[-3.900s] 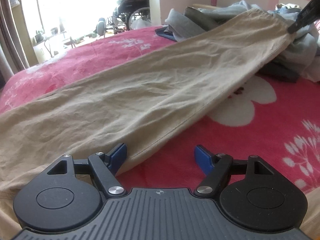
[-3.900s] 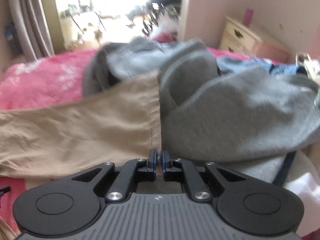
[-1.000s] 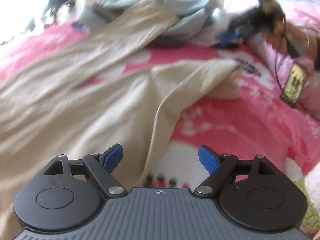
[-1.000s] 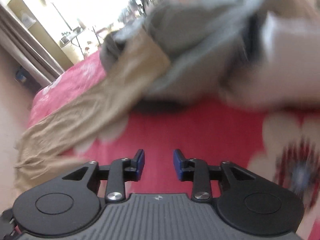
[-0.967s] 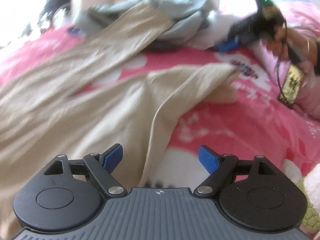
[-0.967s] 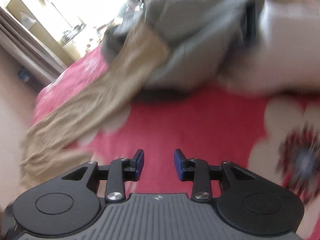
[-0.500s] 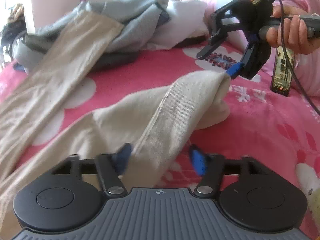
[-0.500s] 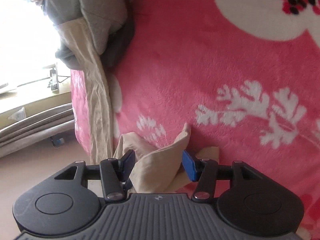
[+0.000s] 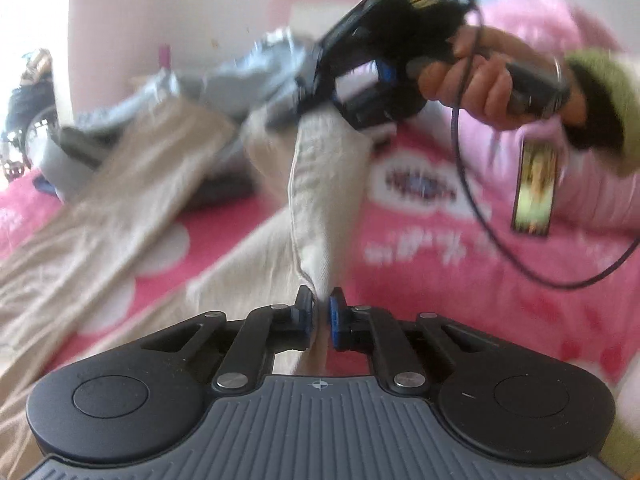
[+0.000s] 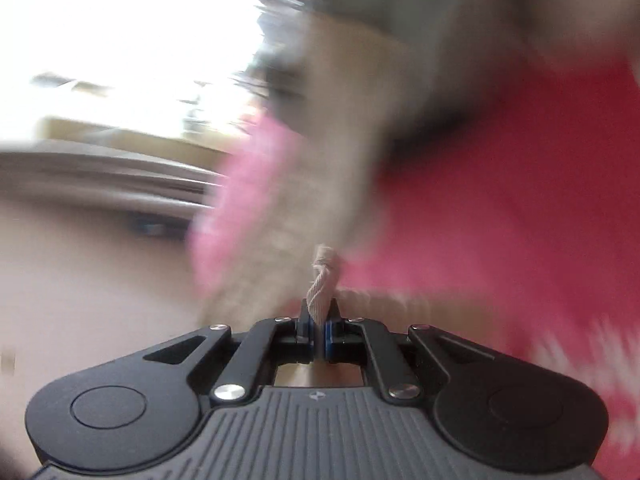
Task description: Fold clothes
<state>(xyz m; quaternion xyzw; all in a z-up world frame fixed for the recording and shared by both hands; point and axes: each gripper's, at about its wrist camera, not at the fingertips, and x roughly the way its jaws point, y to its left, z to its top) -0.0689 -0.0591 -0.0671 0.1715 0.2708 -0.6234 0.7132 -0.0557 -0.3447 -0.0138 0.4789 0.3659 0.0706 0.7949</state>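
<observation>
The beige trouser leg [image 9: 320,184] runs taut above the pink bed [image 9: 460,280] from the left hand-held gripper [image 9: 319,312], clamped on one end, straight ahead to the right hand-held gripper [image 9: 360,92], clamped on the other.

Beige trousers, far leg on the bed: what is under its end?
The far end of the beige trousers lies on a pile of grey-blue clothes and a dark garment, above the pink floral blanket. What lies deeper in the pile is covered.
</observation>
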